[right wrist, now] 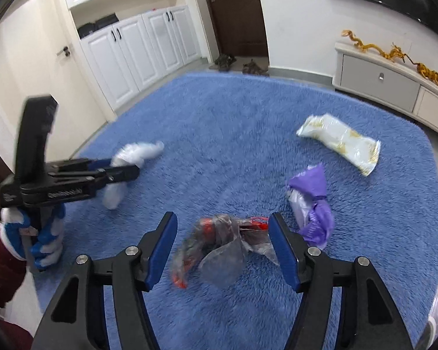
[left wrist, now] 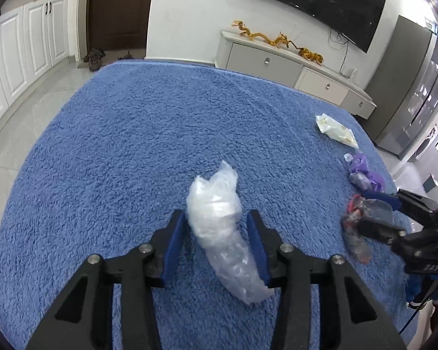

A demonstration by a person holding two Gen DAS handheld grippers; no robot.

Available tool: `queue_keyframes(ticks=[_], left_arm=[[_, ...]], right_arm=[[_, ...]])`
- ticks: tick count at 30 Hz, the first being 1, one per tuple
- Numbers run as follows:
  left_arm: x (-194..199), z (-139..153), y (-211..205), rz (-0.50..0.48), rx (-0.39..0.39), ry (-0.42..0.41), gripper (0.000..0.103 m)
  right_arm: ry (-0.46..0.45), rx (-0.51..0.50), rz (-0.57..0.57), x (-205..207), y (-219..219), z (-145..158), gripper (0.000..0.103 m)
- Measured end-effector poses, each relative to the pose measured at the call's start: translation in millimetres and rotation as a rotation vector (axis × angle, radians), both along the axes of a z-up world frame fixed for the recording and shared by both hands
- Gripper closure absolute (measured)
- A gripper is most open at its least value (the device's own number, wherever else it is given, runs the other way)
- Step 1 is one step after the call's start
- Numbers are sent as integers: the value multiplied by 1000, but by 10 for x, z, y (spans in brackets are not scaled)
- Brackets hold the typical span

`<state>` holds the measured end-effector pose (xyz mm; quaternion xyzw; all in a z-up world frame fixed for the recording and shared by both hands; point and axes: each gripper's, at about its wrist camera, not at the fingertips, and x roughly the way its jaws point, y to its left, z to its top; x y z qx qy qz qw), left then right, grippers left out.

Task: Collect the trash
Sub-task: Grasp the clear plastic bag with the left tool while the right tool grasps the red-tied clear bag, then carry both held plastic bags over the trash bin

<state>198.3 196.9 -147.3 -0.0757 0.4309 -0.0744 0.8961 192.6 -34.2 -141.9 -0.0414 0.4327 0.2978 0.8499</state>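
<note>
four pieces of trash lie on a blue shaggy rug (left wrist: 131, 145). the left gripper (left wrist: 216, 227) points down at a crumpled clear plastic bag (left wrist: 222, 233), which lies between its blue pads; the jaws stand partly apart, the left pad at the bag's edge and the right one with a sliver of rug showing between, so no firm grip shows. the right gripper (right wrist: 222, 230) hovers over a crumpled clear and red wrapper (right wrist: 219, 242), its jaws wide, the wrapper lying between them with its red end reaching the right pad; the wrapper is blurred. just beside it, to the right in the right wrist view, sits a purple wrapper (right wrist: 312, 204), and farther back a white and yellow packet (right wrist: 341, 143). a gloved hand (right wrist: 35, 233) in blue and white, with a dark red sleeve, holds the left tool. along the far wall stand a low grey cabinet (left wrist: 292, 67) with golden dragon figures (left wrist: 274, 40) on it, and a dark screen (left wrist: 306, 3) above.
</note>
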Motion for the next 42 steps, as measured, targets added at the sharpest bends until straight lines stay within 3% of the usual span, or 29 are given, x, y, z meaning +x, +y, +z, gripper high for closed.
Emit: queue_keyframes(ticks=[3,5,6,8,17,24,34,42], left_arm=[[-6,-15,-4,0,-3,-4,75],[-24,-18,4,1,-3,-7,78],[-41,-16,8,4,-3,-9,79],[-90,-2,7,3,-4,-13,83],[-511,201,-116,-18,35,-52,87],[-873,395,-247,-48,20,-74,89],[-1277,817,-734,-151,37,-147,90],[-1400,925,-1391,-281,55,-163,90]], right_arm=[[21,-22,-3,14,17,-136,45],[-8,-44,-8,-36,12,-147,59],[-3,-36,-5,-49,-12,-131,74],[2,-32,0,-71,-36,-102,80],[-30,19,69,-581,-40,163,83],[-77,81,67,-1043,-192,463,83],[-199,119,-119,-1584,-999,900,83],[-230,132,-330,-2048,-1915,897,83]])
